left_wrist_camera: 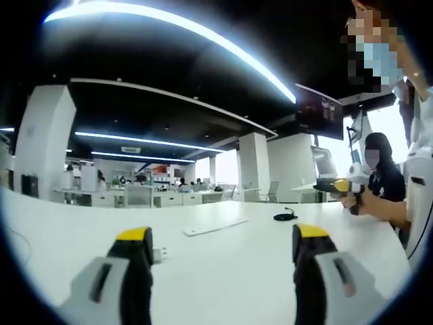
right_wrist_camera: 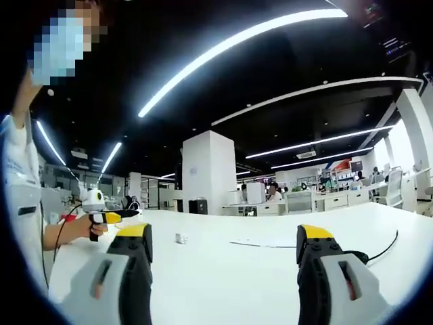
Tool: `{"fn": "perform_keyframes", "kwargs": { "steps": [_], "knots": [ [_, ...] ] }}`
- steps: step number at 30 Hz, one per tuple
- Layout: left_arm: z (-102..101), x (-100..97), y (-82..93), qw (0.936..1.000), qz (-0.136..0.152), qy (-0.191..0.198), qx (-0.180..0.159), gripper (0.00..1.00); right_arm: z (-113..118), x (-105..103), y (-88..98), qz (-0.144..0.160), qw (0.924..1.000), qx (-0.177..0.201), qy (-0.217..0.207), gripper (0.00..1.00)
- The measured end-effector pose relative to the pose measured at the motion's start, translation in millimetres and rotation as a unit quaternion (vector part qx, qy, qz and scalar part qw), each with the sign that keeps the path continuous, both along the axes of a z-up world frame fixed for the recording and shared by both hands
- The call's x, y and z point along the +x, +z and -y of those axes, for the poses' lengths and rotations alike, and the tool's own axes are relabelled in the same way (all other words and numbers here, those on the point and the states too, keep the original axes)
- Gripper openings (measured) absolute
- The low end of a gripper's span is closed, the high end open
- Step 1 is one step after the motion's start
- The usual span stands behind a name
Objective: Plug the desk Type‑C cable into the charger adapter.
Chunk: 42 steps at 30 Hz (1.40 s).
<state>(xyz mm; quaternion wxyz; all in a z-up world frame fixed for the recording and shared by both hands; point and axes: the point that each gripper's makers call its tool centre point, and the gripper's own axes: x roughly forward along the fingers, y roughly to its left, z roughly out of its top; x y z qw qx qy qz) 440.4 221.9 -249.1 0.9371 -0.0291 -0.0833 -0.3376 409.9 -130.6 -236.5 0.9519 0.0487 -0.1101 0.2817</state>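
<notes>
Left gripper view: left gripper (left_wrist_camera: 221,247), jaws spread wide, nothing between them; small white charger adapter (left_wrist_camera: 158,254) on the white desk (left_wrist_camera: 67,230) just beside the left jaw; flat white strip (left_wrist_camera: 215,227) mid-desk; coiled black Type-C cable (left_wrist_camera: 285,217) beyond. Right gripper view: adapter (right_wrist_camera: 181,238) well ahead; right gripper (right_wrist_camera: 225,247) agape, empty (cable (right_wrist_camera: 379,249) beside right jaw).

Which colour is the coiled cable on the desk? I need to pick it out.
Black. The coiled black cable lies on the white desk, clearest in the left gripper view.
</notes>
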Motion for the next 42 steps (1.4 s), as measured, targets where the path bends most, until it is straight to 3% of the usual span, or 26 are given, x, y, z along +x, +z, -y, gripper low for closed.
{"fn": "perform_keyframes", "kwargs": {
  "steps": [20, 29, 38, 42],
  "knots": [
    [-4, 4.2, -2.7, 0.9999, -0.007, 0.011, 0.001, 0.85, 0, -4, 6.1, 0.01, 0.9999, 0.012, 0.007, 0.9],
    [0, 13.9, -4.8, 0.9993, -0.015, 0.024, 0.025, 0.85, -2, -7, 9.7, 0.016, 0.9997, 0.014, 0.013, 0.91],
    [-5, 29.2, 11.9, 0.9989, -0.012, 0.034, 0.03, 0.85, 2, -10, 16.4, 0.028, 0.9993, 0.02, 0.011, 0.91],
    [-1, 41.0, 10.9, 0.998, -0.019, 0.036, 0.048, 0.85, 3, -11, 18.4, 0.031, 0.9992, 0.023, 0.012, 0.91]
  ]
}}
